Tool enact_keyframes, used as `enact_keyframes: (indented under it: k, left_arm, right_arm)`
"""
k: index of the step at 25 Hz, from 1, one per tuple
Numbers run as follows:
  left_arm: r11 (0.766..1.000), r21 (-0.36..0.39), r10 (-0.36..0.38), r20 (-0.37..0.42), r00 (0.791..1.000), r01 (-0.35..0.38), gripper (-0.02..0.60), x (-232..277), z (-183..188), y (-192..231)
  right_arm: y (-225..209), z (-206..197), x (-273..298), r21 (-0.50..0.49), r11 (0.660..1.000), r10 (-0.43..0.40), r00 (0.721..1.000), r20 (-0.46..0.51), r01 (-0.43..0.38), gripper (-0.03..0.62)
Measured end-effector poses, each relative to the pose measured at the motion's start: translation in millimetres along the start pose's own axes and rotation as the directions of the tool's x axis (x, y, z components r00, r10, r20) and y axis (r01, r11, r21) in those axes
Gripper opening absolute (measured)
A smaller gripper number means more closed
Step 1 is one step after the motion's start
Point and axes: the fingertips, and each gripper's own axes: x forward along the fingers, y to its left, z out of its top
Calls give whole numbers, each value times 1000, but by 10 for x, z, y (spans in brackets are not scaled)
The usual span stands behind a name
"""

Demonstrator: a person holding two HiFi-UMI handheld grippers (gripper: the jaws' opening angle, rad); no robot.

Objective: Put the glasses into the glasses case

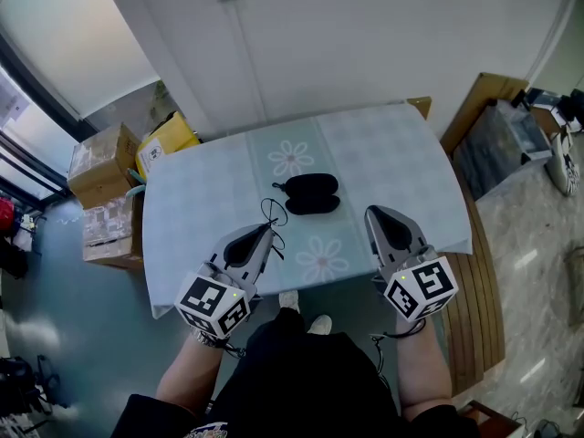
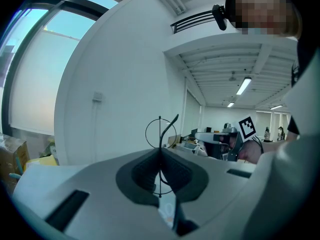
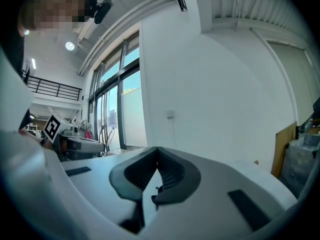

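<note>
Currently: left tool pinching thin wire glasses; right tool pressed together, empty; black glasses case on bench, 1 o'clock from left tool

The counter wears a pale blue-green checked cloth, with white flowers on a greener strip down its middle. The case is plain black. The glasses are thin black wire. The left hand-held gripper and the right hand-held gripper are light grey with dark grey jaw pads, and each bears a cube of black-and-white square markers. The wall is white. The boxes are brown cardboard, and one box is yellow. The person's clothes are black.
</note>
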Motion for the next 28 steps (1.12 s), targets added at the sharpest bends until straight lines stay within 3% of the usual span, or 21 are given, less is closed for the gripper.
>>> enact_keyframes:
  k: [15,28]
  left_arm:
    - [998,10,-66,-34,997,66,31,551,-28,158]
    - [991,6,-131,-111,985,133,31,1156,-168,467]
  right_arm:
    - [-379,-54,71,14,997,-77,997,-19,78,23]
    - [-740,-266,308,77,986,-147,988,-55,151,23]
